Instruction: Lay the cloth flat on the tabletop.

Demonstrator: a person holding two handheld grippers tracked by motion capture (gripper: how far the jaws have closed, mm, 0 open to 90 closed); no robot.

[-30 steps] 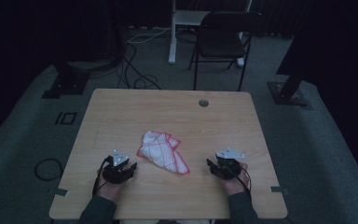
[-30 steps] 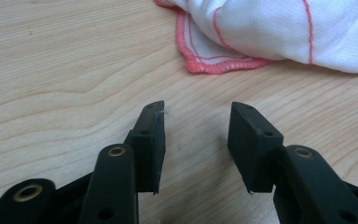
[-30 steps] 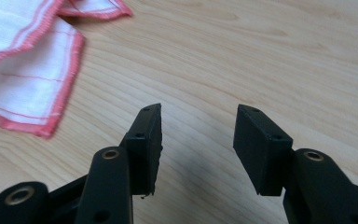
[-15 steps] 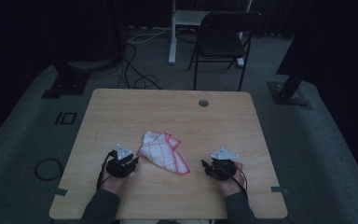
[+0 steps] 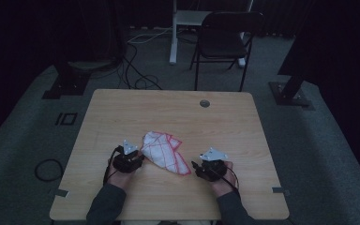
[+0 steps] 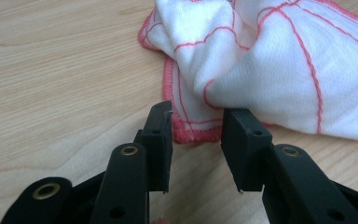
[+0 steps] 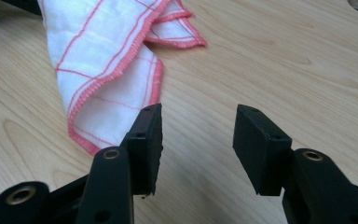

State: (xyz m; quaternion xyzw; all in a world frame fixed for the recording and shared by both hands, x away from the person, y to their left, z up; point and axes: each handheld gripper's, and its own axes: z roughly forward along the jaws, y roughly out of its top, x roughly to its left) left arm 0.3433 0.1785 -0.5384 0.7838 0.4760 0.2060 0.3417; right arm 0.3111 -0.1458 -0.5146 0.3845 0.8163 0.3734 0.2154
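- The cloth (image 5: 165,152), white with red grid lines and a red stitched hem, lies crumpled on the tabletop (image 5: 168,108), a little nearer its front edge than its middle.
- The left gripper (image 5: 133,161) sits at the cloth's left end. In the left gripper view its jaws have just been opening and stand spread, with the hemmed corner (image 6: 193,128) of the cloth lying between the tips; the pads do not press on it.
- The right gripper (image 5: 201,168) rests just off the cloth's right, nearer corner. Its jaws are spread with bare wood between them, the cloth's edge (image 7: 98,93) just beside the left jaw.
- A round hole (image 5: 205,103) sits near the tabletop's far edge.
- A dark chair (image 5: 225,37) stands on the floor beyond the table.
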